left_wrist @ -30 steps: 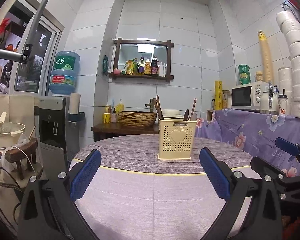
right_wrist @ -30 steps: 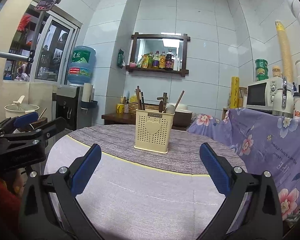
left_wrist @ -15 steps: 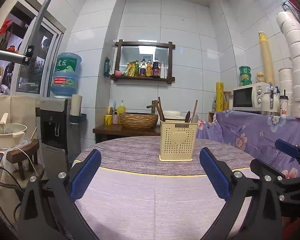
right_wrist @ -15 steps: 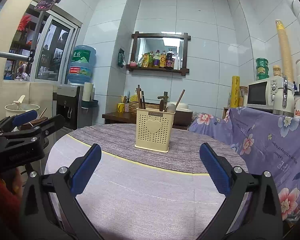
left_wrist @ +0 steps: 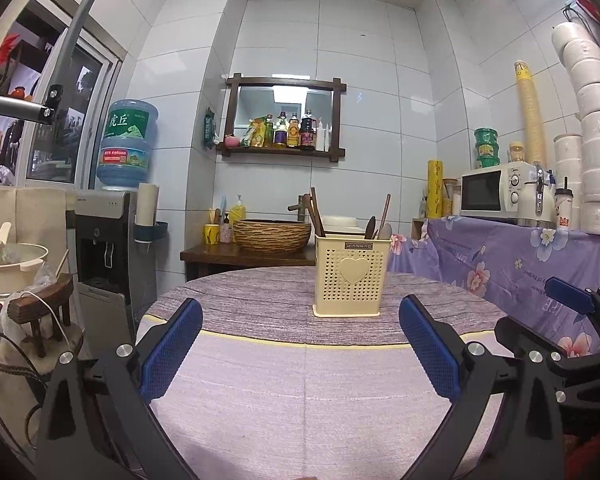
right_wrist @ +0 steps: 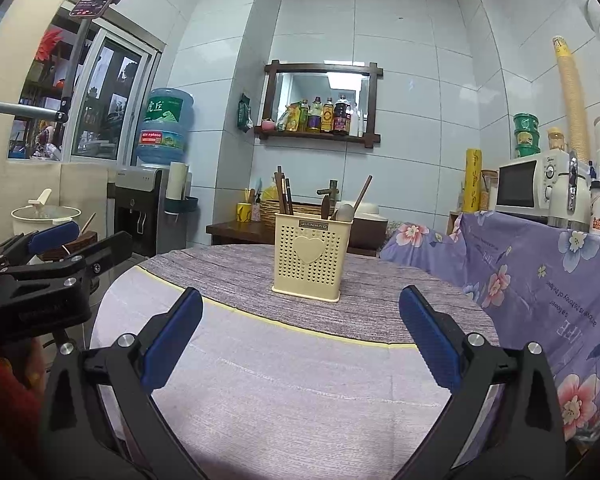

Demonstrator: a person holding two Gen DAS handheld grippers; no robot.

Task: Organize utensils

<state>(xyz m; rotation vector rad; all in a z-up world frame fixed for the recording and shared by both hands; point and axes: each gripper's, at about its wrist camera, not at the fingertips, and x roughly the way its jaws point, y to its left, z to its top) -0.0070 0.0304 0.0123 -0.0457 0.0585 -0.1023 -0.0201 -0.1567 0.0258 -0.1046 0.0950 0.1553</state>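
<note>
Cream perforated utensil holder point(left_wrist: 351, 276) with a heart on the front stands upright on the round surface point(left_wrist: 260, 380), on the darker grey strip of cloth past the yellow line, roughly centre-far. Inside it: dark chopsticks point(left_wrist: 315, 212) at the left side, wooden spoons point(left_wrist: 374, 226) and a long wooden handle at the right, all sticking up. Left gripper point(left_wrist: 300, 350) hovers low over the near part of the surface, jaws wide apart, nothing between them. Right gripper point(right_wrist: 300, 350) is likewise spread wide and empty, holder point(right_wrist: 310, 258) ahead between its blue pads. Both are well apart from the holder. Microwave point(left_wrist: 496, 190) sits at the right on a floral-covered counter.
</note>
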